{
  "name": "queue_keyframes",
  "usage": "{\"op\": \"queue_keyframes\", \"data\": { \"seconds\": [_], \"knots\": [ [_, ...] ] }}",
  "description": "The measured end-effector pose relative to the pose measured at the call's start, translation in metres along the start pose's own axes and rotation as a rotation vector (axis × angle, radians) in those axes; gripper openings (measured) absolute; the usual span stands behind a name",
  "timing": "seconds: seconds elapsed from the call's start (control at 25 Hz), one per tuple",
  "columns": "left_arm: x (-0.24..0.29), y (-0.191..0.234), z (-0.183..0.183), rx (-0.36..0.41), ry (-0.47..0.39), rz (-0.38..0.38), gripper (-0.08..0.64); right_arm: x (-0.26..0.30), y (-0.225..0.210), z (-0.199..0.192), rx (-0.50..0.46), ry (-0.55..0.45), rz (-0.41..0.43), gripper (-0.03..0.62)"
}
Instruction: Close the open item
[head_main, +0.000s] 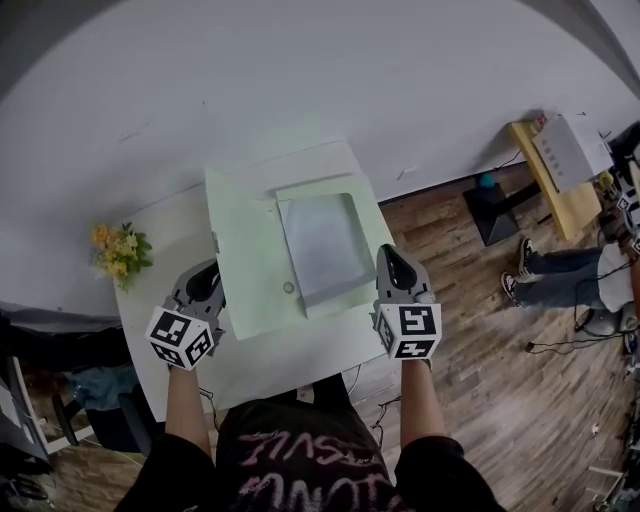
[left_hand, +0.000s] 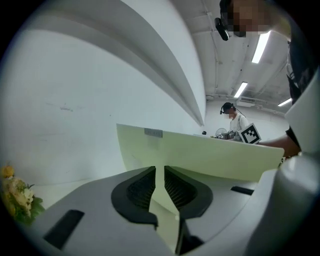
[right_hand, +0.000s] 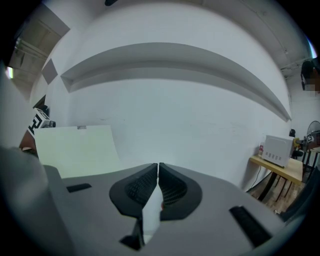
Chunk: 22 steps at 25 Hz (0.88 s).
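A pale green folder (head_main: 250, 250) lies open on the white table (head_main: 290, 360), with a grey sheet (head_main: 322, 245) in its right half and a small round clasp (head_main: 288, 288) near the middle. My left gripper (head_main: 205, 283) is at the folder's left edge. In the left gripper view its jaws (left_hand: 160, 172) are shut on a thin green edge, and the green cover (left_hand: 200, 155) rises just ahead. My right gripper (head_main: 393, 262) is at the folder's right edge, shut (right_hand: 158, 170) on a thin pale sheet seen edge-on. The green cover (right_hand: 75, 145) shows at its left.
Yellow flowers (head_main: 118, 250) stand at the table's left end. A white wall runs behind the table. To the right, on the wooden floor, are a black stand (head_main: 495, 210), a wooden shelf with a white appliance (head_main: 565, 150) and a seated person's legs (head_main: 560, 275).
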<state>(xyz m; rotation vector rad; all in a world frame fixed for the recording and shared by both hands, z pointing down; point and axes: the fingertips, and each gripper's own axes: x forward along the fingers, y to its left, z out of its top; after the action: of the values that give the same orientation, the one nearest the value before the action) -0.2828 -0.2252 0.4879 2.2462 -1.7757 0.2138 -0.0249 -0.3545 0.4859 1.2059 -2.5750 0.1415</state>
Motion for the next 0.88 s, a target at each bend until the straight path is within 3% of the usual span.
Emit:
{"op": "queue_keyframes", "data": {
  "seconds": [0.08,0.6,0.88],
  "knots": [
    [0.009,-0.012,0.007,0.029,0.002,-0.021,0.075,-0.006,-0.011,-0.006,0.01,0.007,-0.014,0.026],
    [0.081,-0.072,0.026,0.158,0.038,-0.152,0.078,-0.038,-0.076,-0.038,0.067,0.02,-0.113,0.026],
    [0.123,-0.117,0.023,0.325,0.101,-0.222,0.078,-0.059,-0.107,-0.05,0.079,0.042,-0.154,0.026]
  ]
}}
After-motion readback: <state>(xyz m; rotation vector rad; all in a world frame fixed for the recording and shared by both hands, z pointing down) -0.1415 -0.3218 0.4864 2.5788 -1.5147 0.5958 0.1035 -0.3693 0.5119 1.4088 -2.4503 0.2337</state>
